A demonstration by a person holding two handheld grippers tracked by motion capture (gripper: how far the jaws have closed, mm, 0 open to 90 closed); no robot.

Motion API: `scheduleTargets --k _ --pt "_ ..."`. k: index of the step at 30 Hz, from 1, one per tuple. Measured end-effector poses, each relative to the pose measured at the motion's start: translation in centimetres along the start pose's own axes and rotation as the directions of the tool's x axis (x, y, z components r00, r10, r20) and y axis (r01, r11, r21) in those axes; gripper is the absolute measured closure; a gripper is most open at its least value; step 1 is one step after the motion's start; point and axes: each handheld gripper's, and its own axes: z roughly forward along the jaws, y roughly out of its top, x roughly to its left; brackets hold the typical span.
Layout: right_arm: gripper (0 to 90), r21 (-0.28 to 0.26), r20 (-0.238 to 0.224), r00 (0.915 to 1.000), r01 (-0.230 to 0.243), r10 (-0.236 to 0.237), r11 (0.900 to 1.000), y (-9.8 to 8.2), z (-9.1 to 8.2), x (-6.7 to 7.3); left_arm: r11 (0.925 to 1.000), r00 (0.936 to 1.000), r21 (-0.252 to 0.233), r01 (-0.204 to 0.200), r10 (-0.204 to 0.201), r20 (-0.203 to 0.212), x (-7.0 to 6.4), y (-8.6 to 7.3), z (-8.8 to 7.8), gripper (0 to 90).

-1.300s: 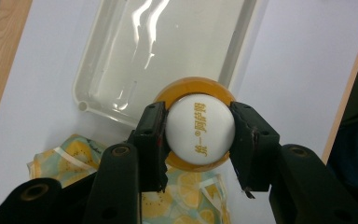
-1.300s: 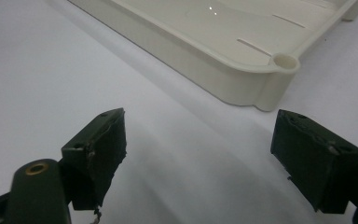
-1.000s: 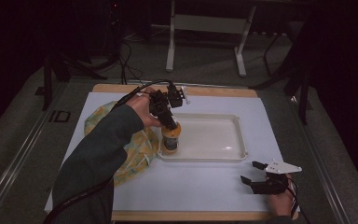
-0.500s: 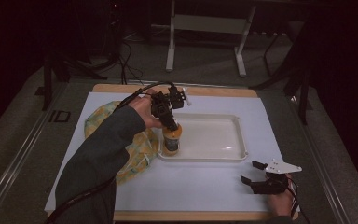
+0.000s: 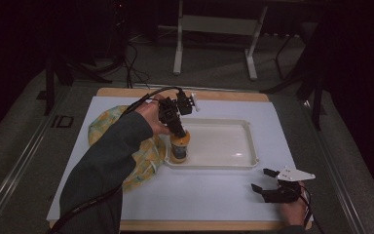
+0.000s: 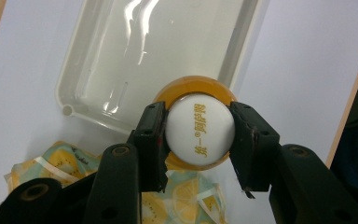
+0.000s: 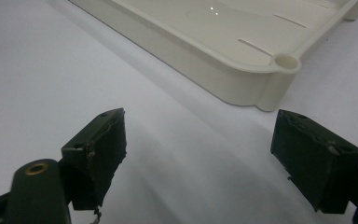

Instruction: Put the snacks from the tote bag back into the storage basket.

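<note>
Our right gripper (image 5: 269, 182) rests near the table's front edge with its jaws spread wide and nothing between them, just short of the cream tray (image 5: 243, 163). Farther in, our left gripper (image 6: 199, 135) clamps the white cap of an orange bottle (image 5: 179, 146), which stands upright at the tray's left end, beside the lemon-print cloth (image 5: 146, 163) on the white table cover (image 5: 209, 195)
</note>
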Motion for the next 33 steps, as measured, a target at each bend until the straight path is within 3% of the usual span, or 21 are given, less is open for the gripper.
scheduleTargets --k 33 --pt "17.6 0.001 -0.001 1.0000 0.002 -0.002 1.000 0.0 0.0 0.0 0.9993 0.9998 0.037 0.009 -0.010 0.016 0.2 -0.2 1.5 59.0"
